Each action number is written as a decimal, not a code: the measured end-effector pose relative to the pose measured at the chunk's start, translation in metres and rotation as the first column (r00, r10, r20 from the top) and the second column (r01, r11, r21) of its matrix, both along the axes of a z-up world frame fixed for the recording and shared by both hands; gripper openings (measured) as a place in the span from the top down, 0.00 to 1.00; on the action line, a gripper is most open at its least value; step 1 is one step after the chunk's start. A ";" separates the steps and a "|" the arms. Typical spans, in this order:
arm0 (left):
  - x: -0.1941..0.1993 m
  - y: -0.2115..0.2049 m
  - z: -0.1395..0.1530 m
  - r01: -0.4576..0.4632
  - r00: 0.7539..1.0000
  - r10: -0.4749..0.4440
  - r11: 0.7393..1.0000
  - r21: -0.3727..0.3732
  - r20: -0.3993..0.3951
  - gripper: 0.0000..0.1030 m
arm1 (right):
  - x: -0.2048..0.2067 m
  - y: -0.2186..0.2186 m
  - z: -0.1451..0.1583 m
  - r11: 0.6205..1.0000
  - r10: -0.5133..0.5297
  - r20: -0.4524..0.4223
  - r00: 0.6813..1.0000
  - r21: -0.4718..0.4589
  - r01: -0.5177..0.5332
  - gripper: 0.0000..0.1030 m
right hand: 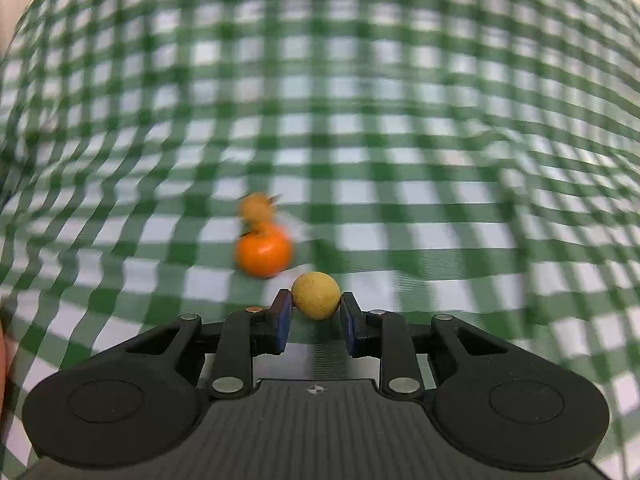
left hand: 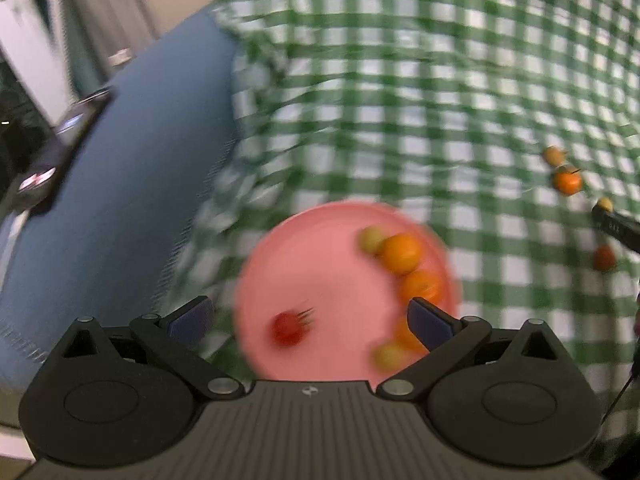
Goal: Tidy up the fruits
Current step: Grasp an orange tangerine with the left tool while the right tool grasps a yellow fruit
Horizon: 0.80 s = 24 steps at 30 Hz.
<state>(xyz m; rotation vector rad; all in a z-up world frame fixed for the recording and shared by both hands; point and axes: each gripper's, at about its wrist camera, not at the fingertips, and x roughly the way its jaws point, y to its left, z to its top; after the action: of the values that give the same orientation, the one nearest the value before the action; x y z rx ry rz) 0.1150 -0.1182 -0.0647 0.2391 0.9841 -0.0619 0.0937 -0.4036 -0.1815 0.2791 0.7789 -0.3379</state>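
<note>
The right gripper (right hand: 316, 312) is clamped on a small round yellow-tan fruit (right hand: 316, 295), held between its blue pads just above the green-and-white checked tablecloth (right hand: 400, 120). Just beyond it on the cloth, a glossy orange round fruit (right hand: 263, 254) is seen touching a smaller dull orange fruit (right hand: 256, 207).

The left gripper (left hand: 310, 318) is held with its jaws spread wide and empty above a round pink plastic plate (left hand: 312, 248) near the cloth's left edge. On the plate a small red fruit (left hand: 287, 329) is found apart from a row of orange and yellow-green fruits (left hand: 402, 253) along the right rim. A blue upholstered seat (left hand: 140, 160) is seen left of the cloth.
</note>
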 end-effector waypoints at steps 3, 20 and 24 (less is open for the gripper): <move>0.023 -0.037 -0.003 0.045 0.998 -0.048 0.996 -0.074 -0.051 0.00 | -0.029 -0.023 0.006 0.993 -0.121 0.009 0.993 -0.001 0.121 0.73; 0.131 -0.273 -0.097 0.313 0.940 -0.327 0.941 -0.128 -0.104 0.00 | -0.059 -0.072 -0.042 0.982 -0.184 -0.002 0.983 -0.044 0.184 0.69; 0.144 -0.291 -0.115 0.327 0.931 -0.336 0.941 -0.083 -0.140 0.00 | -0.053 -0.072 -0.042 0.981 -0.190 0.003 0.982 -0.039 0.190 0.68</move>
<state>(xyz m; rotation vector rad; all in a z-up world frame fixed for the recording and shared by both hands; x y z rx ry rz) 0.2593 -0.4092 -0.1798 0.3501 1.0841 -0.4236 0.0411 -0.4754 -0.2233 0.3172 0.7467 -0.5328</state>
